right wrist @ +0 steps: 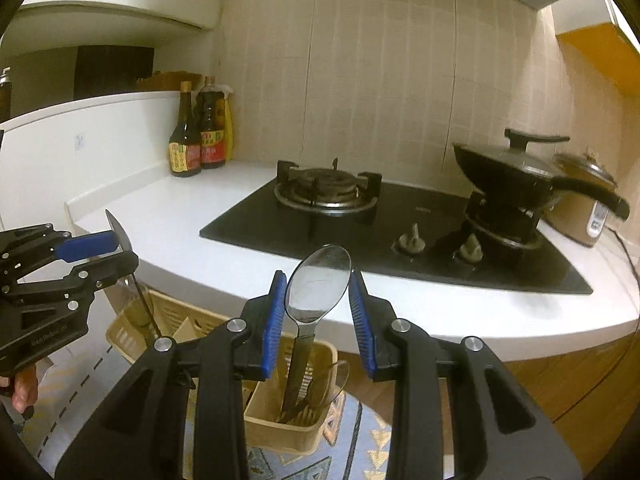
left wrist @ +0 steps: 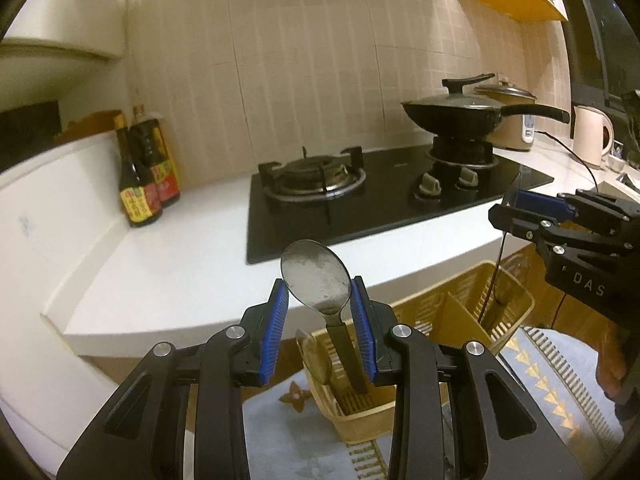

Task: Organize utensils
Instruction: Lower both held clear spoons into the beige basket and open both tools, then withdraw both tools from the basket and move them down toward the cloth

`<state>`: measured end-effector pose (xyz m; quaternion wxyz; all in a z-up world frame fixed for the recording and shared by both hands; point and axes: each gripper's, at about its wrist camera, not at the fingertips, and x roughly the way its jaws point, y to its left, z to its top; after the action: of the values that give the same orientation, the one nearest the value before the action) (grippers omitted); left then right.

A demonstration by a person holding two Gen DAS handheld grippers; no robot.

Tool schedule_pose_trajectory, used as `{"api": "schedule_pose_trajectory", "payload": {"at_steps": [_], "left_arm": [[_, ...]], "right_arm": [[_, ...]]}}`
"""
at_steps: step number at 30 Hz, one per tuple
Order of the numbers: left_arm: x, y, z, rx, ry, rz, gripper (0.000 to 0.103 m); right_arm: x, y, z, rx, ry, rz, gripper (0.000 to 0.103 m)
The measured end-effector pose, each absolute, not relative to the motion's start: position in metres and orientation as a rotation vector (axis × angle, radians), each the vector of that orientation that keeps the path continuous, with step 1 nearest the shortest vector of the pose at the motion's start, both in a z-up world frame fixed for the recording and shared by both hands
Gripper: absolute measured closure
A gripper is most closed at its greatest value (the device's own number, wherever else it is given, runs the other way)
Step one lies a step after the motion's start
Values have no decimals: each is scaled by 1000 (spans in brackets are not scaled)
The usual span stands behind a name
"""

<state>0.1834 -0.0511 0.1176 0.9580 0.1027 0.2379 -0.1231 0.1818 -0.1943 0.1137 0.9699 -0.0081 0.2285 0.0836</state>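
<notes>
Step in hand: two spoons were being carried toward storage — neither had been released yet, by the look of it.
Left gripper [left wrist: 320,320]: low centre of the left wrist view, jaws narrow, the blue pads clamped on the bowl of a dark-handled spoon [left wrist: 316,276] that stood bowl-up, handle hanging down.
Right gripper [right wrist: 318,312]: low centre of the right wrist view, jaws likewise narrow around the bowl of a shiny spoon [right wrist: 318,286]; its left pad touched the bowl, though whether the right pad did was hard to tell.
Holder: a beige slotted utensil basket [left wrist: 516,300] sat below the counter edge, over a patterned mat; both spoon handles pointed down into its compartments, and other utensils already stood inside.
Surroundings: white counter [left wrist: 180,264] across the middle, black gas hob [left wrist: 360,200] behind it, sauce bottles [left wrist: 146,172] at upper left, a lidded pan [left wrist: 452,112] at upper right.
Next move, as I judge it: lower each handle into a compartment, then open the jaws — keeping the spoons upright so they do not catch the divider or rim.
</notes>
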Motion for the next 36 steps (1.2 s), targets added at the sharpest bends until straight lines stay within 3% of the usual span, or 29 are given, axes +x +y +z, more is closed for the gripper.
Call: {"api": "schedule_pose_trajectory", "payload": {"at_steps": [11, 16, 28, 36], "left_arm": [[177, -41, 97, 138, 542, -323, 69], [160, -37, 104, 121, 545, -344, 63], [96, -13, 117, 76, 587, -355, 63], [65, 1, 92, 83, 708, -330, 62]], "right_arm": [[168, -200, 102, 51, 550, 233, 72], [152, -211, 109, 109, 579, 268, 57], [102, -211, 120, 130, 646, 294, 57], [80, -183, 110, 82, 725, 323, 57]]}}
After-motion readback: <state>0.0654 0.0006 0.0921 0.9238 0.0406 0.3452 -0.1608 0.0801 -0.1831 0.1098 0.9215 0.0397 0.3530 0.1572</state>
